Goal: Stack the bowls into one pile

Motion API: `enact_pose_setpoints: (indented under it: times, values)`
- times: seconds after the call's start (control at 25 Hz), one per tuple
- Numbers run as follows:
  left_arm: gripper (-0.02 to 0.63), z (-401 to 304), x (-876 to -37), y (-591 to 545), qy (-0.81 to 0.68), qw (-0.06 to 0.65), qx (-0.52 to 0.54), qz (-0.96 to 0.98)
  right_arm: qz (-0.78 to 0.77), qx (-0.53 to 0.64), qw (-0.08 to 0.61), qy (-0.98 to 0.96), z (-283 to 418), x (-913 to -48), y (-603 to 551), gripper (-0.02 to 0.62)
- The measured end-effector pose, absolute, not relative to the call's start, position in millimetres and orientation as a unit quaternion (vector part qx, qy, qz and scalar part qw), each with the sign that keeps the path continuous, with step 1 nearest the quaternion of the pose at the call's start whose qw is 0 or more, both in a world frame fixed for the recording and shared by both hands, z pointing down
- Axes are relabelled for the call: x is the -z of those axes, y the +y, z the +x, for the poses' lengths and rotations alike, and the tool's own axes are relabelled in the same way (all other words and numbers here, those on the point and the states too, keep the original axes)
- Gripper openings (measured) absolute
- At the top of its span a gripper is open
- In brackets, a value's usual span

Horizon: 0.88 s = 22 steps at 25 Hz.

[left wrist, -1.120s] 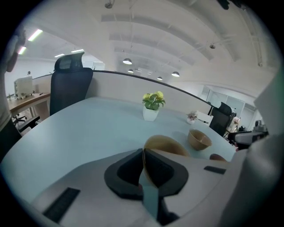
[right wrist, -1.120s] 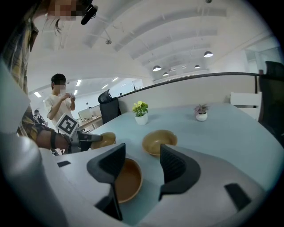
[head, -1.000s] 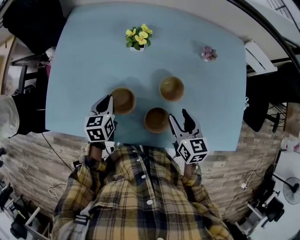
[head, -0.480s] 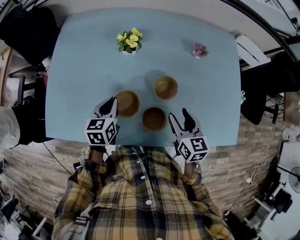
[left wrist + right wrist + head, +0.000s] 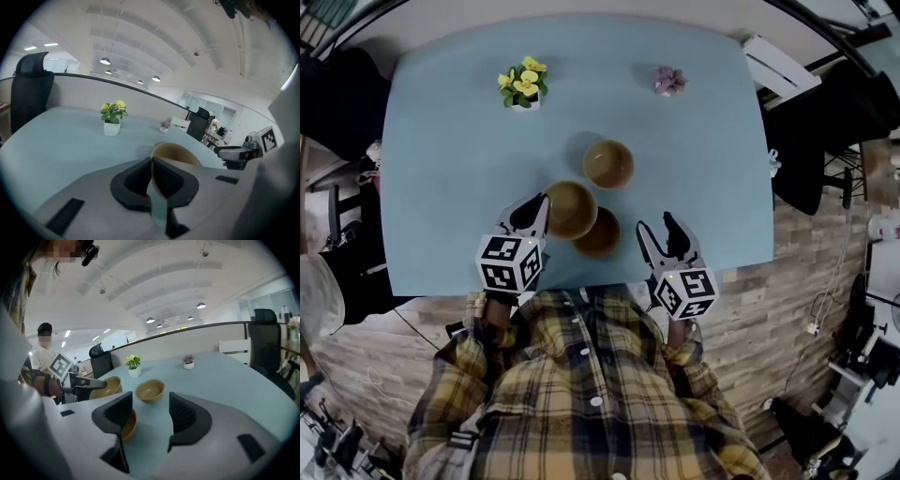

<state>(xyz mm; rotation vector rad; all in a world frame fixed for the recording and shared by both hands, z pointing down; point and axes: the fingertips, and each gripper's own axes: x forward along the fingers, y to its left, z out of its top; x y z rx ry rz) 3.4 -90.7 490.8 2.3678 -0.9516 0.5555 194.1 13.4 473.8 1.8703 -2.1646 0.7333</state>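
Three brown bowls on the blue desk (image 5: 441,187). Pinched by its rim in the left claw (image 5: 536,208) (image 5: 152,161): one bowl (image 5: 572,208) (image 5: 180,153) (image 5: 105,387), tipped a bit, partly over the near bowl (image 5: 605,236) (image 5: 127,425) by the desk edge. Beyond those two, apart from them, the far bowl (image 5: 607,164) (image 5: 150,390), flat on the desk. Just right of the near bowl, the right claw (image 5: 656,230) (image 5: 150,408), spread wide, nothing in it. At the back of the desk, yellow flowers (image 5: 522,82) (image 5: 112,112) in a white pot, and a small pink plant (image 5: 669,81) (image 5: 188,361).
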Motion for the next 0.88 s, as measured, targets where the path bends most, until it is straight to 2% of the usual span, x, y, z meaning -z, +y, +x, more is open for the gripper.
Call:
enact_pose_setpoints:
  times: [0.4, 0.88]
  values:
    - [0.006, 45.6, -509.7, -56.9, -0.270, 0.244, -0.255, 0.896, 0.662, -0.263, 0.085, -0.697, 211.3, -481.3, 41.6, 0.229]
    - [0.011, 59.5, -535.4, -37.0, -0.242, 0.220, -0.298, 0.897, 0.674, -0.277, 0.084, -0.680, 217.9, -489.7, 63.2, 0.229]
